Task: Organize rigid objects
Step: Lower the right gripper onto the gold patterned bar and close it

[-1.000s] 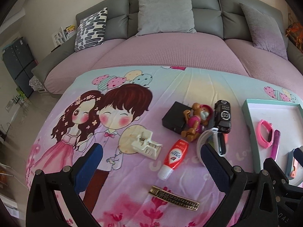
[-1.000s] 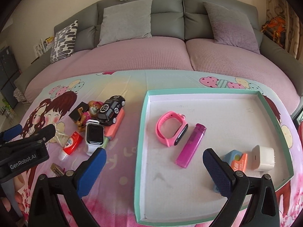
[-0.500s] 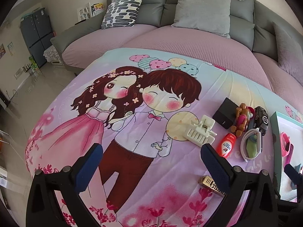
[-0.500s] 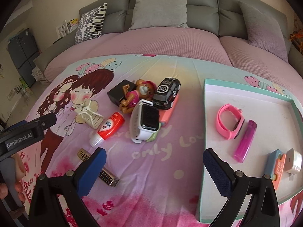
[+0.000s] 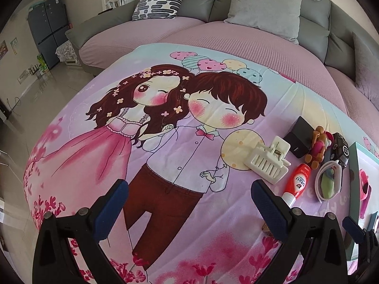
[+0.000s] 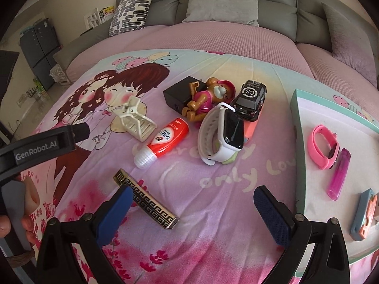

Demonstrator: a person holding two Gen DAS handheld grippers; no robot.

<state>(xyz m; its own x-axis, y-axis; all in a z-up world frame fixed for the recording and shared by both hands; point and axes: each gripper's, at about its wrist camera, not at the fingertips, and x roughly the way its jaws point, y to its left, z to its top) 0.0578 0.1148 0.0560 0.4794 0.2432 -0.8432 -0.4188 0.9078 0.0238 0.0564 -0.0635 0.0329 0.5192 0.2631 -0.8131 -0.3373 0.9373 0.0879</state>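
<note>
My right gripper (image 6: 190, 209) is open and empty, low over the cartoon blanket. Ahead of it lie a white smartwatch (image 6: 222, 133), a red tube (image 6: 165, 140), a gold patterned bar (image 6: 145, 200) by its left finger, a cream hair clip (image 6: 136, 120), a toy dog (image 6: 206, 99), a black toy car (image 6: 251, 99) and a black box (image 6: 180, 92). The teal tray (image 6: 298, 146) at right holds a pink band (image 6: 323, 148) and a purple lighter (image 6: 338, 177). My left gripper (image 5: 189, 203) is open and empty, left of the clip (image 5: 268, 159) and the tube (image 5: 298, 182).
A grey sofa with cushions (image 6: 222, 2) curves behind the pink mattress. The blanket drops to tiled floor (image 5: 26, 108) at the left. A blue and orange item (image 6: 363, 214) lies in the tray's near corner. The left gripper's body (image 6: 35, 144) shows at the right view's left edge.
The right gripper has swung left, from over the tray to over the loose items. The left gripper has swung left too, so the items now sit at its right edge.
</note>
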